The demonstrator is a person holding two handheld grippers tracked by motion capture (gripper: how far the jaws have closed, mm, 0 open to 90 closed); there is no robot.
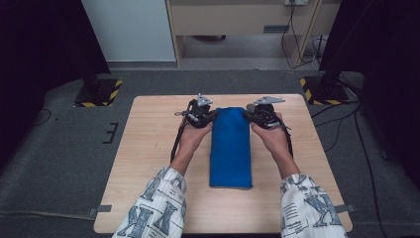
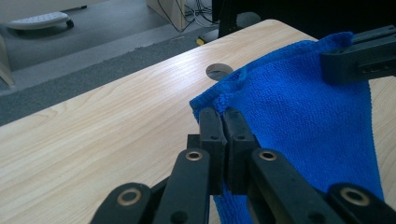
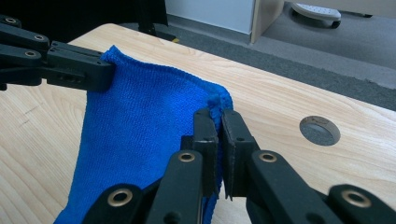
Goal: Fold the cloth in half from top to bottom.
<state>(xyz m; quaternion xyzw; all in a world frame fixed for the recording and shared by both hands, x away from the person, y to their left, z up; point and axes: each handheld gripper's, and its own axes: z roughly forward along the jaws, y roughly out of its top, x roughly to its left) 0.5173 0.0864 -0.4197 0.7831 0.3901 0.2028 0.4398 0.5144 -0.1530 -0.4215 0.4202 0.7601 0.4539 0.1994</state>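
Note:
A blue cloth (image 1: 230,148) lies folded into a long strip down the middle of the wooden table (image 1: 148,148). At its far end, each hand pinches one corner. My left gripper (image 1: 212,116) is shut on the far left corner; in the left gripper view its jaws (image 2: 223,119) clamp the cloth's (image 2: 299,116) edge, with the other gripper's jaws at the upper right. My right gripper (image 1: 247,116) is shut on the far right corner; in the right gripper view (image 3: 218,119) the cloth (image 3: 140,130) stretches away to the left gripper's jaws.
A round cable hole (image 3: 319,130) is set in the table near the far edge (image 2: 219,71). Two stand bases with yellow-black tape (image 1: 97,92) (image 1: 321,90) sit on the floor beyond the table's far corners. Bare tabletop lies to either side of the cloth.

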